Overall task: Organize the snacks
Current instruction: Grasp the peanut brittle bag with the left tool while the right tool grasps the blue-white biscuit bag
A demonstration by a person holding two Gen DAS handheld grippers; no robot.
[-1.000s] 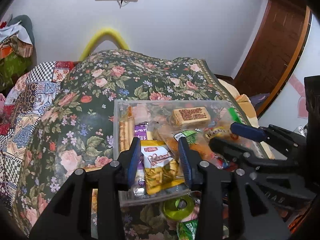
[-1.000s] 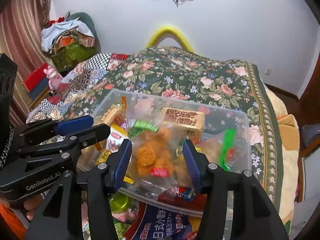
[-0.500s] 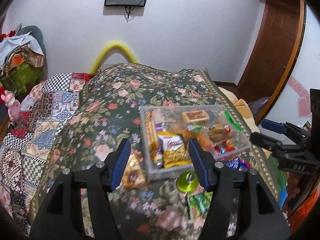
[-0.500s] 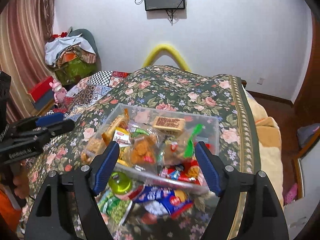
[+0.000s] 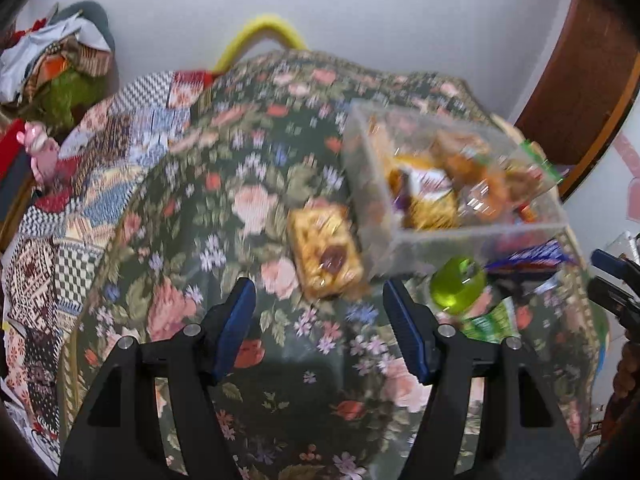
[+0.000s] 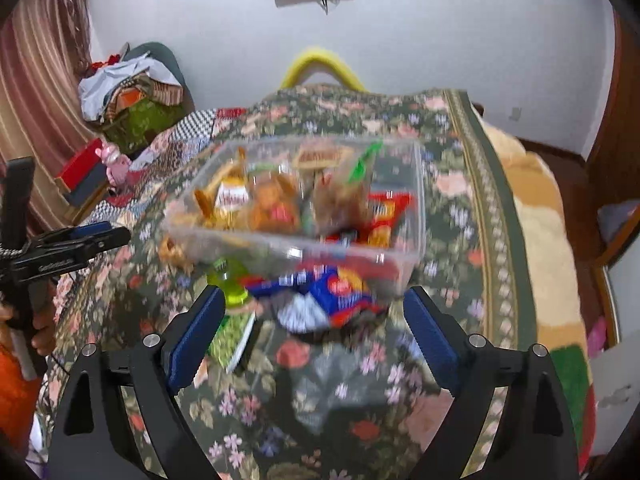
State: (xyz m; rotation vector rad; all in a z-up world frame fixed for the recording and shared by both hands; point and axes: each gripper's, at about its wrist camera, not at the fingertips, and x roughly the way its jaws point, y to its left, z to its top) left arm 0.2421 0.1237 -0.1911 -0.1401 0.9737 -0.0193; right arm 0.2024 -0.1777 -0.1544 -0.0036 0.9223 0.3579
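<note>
A clear plastic box [image 5: 476,240] [image 6: 416,184] full of snack packs sits on the floral bedspread. A yellow-orange snack pack [image 5: 325,249] lies just left of the box. A green jelly cup [image 5: 458,285] [image 6: 232,280], a green packet [image 6: 234,334] and a blue-red packet [image 6: 328,294] lie in front of the box. My left gripper [image 5: 320,320] is open and empty, just short of the yellow pack. My right gripper [image 6: 312,336] is open wide and empty, short of the blue-red packet. Both views are blurred.
The floral bedspread [image 5: 224,216] [image 6: 452,184] covers the bed, with a patchwork quilt [image 5: 80,208] at the left. Clothes pile [image 6: 132,92] and a pink toy [image 6: 114,158] sit beyond the left edge. A wooden door [image 5: 580,72] stands at the right.
Both grippers have pulled back from the box and opened wider. The left view has swung left, bringing the yellow pack between its fingers.
</note>
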